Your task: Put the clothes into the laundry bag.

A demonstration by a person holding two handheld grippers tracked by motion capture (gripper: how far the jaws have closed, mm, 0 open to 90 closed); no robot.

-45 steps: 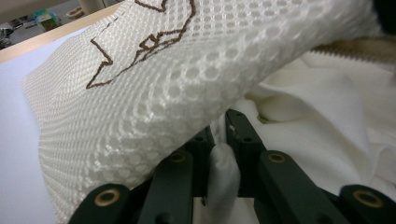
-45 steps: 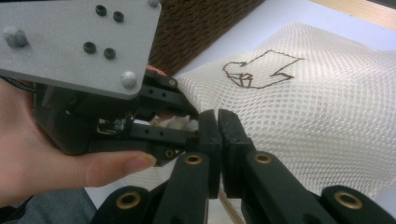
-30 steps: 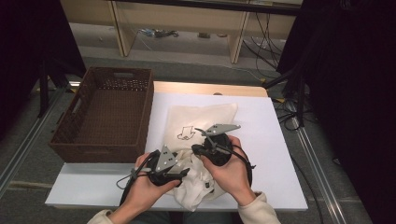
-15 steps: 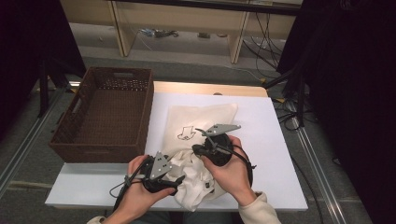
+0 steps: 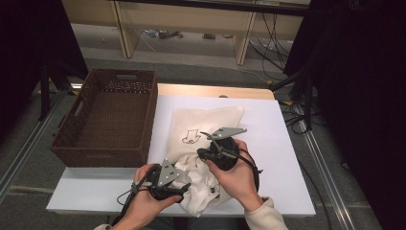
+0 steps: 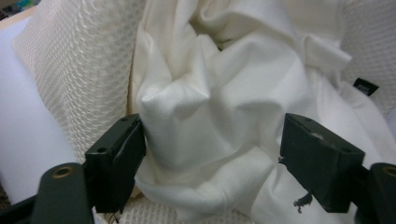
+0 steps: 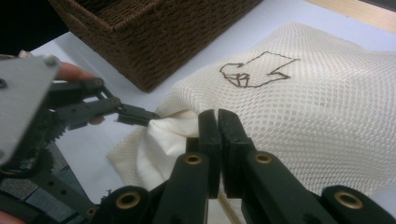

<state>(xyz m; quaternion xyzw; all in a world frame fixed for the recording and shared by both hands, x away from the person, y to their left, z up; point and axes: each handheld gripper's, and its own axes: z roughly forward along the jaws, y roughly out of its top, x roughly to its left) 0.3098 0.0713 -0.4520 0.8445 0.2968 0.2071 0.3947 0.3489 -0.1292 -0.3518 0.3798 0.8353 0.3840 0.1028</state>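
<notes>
One mesh bag (image 5: 210, 125) lies lengthwise toward the far edge; right gripper (image 7: 218, 122) fingers clenched on it.

From my overhead feed, the mesh bag (image 5: 210, 125) lies mid-table on the white table (image 5: 277, 143); the white garment (image 5: 198, 184) bunches at its six o'clock edge; my left gripper (image 5: 178, 183) sits at the cloth's nine o'clock, my right gripper (image 5: 210, 152) at its twelve; the wicker basket (image 5: 107, 120) stands at the bag's nine o'clock, well apart from both hands.
</notes>
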